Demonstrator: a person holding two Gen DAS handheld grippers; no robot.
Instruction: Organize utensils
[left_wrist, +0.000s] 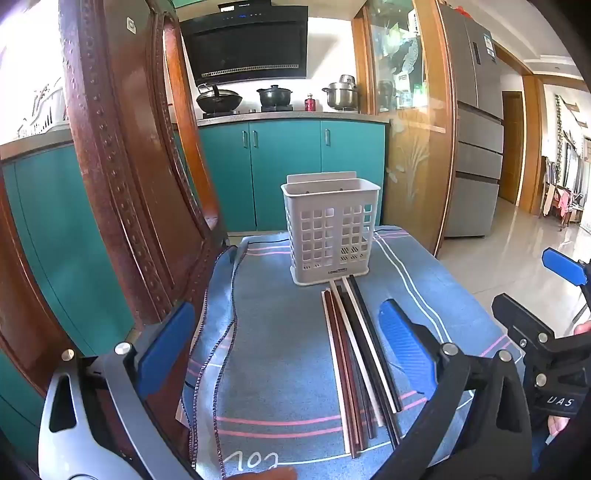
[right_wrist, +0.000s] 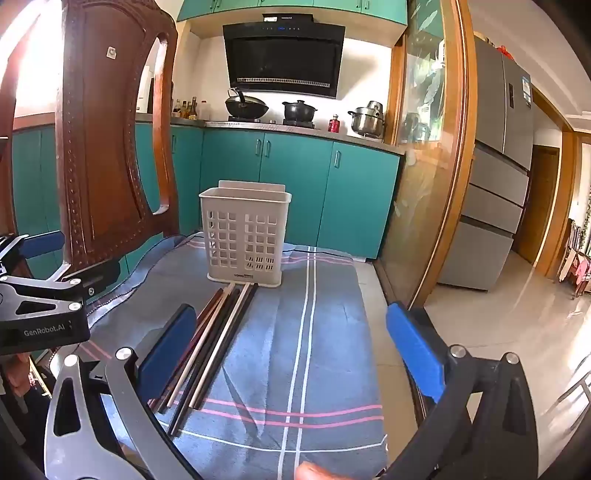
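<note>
A white perforated utensil holder (left_wrist: 330, 236) (right_wrist: 245, 238) stands upright at the far end of a blue striped cloth (left_wrist: 280, 350) (right_wrist: 317, 332). Several chopsticks (left_wrist: 356, 362) (right_wrist: 210, 343), black, brown and cream, lie side by side on the cloth in front of the holder, their far tips touching its base. My left gripper (left_wrist: 284, 332) hangs open above the cloth, the chopsticks lying between its blue pads. My right gripper (right_wrist: 291, 336) is open too, with nothing in it; the chopsticks lie by its left pad (right_wrist: 166, 350).
A carved wooden chair back (left_wrist: 122, 166) (right_wrist: 99, 147) rises at the left edge of the cloth. Teal kitchen cabinets (left_wrist: 280, 170) with pots on the stove stand behind. A glass sliding door (right_wrist: 424, 166) and a tiled floor (right_wrist: 498, 314) lie to the right.
</note>
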